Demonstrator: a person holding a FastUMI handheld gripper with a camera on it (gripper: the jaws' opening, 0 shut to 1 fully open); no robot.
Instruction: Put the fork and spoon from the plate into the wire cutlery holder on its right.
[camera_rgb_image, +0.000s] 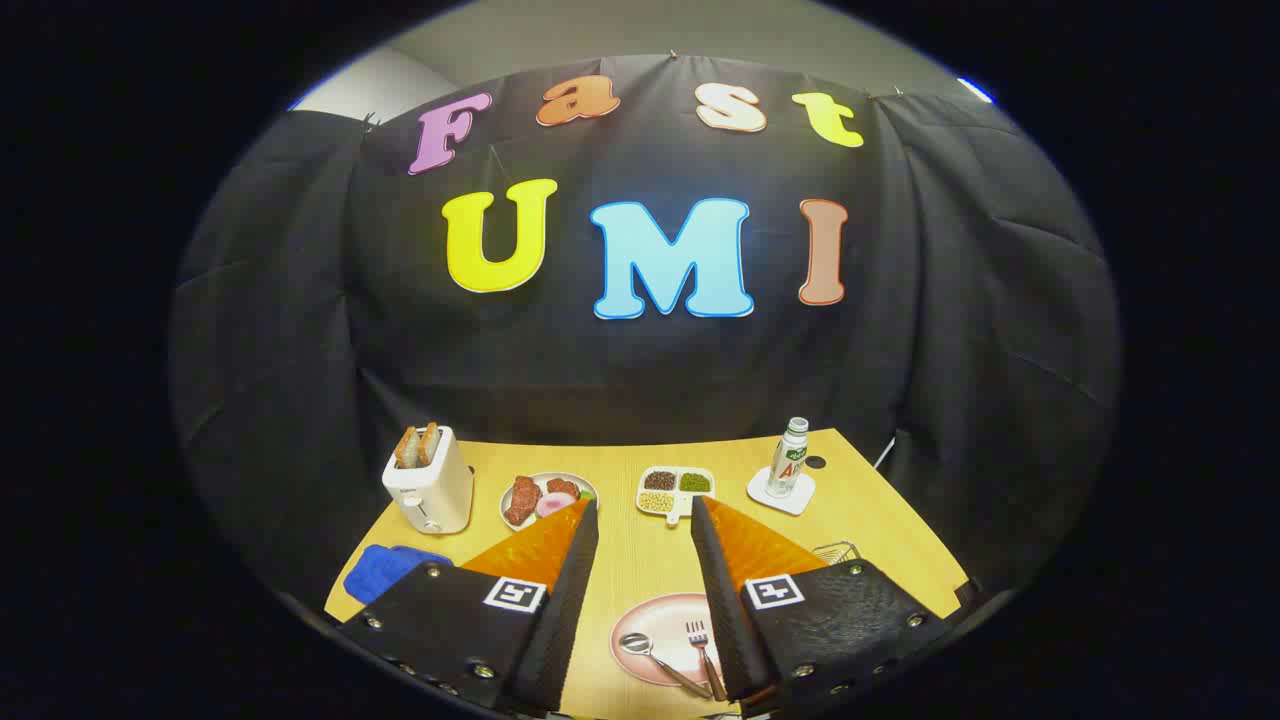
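Claw (645, 520) fingers stood spread wide apart and gripped nothing, poised above the near edge of a light wooden desk (880, 520) inside the cloth-walled booth. Between the two fingers, close under the camera, sat a round pink plate (655, 622) holding a metal spoon (655, 658) and a metal fork (704, 658), laid side by side with their heads pointing away and their handles converging toward the near rim. The fork lay just beside the right finger, part of its handle tucked under it; the spoon rested nearer the plate's middle. Neither piece had been lifted, so the task appeared to be at its start, with the wide spread of the fingers seemingly readied for a descent onto one utensil.

Just right of the plate, a wire cutlery holder (838, 551) peeked out from behind the right finger, only its top rim visible, placed near enough for a short carry.

Farther back across the desk, a round plate of toy meat (545, 497) and a white divided tray of beans and grains (675, 490) stood in the middle ground. A cream two-slot toaster (430, 482) with bread slices rising from it occupied the left side, with a folded blue cloth (390, 568) nearer, beside the left finger. A clear plastic bottle (790, 458) stood upright on a white square coaster (781, 491) at the far right.
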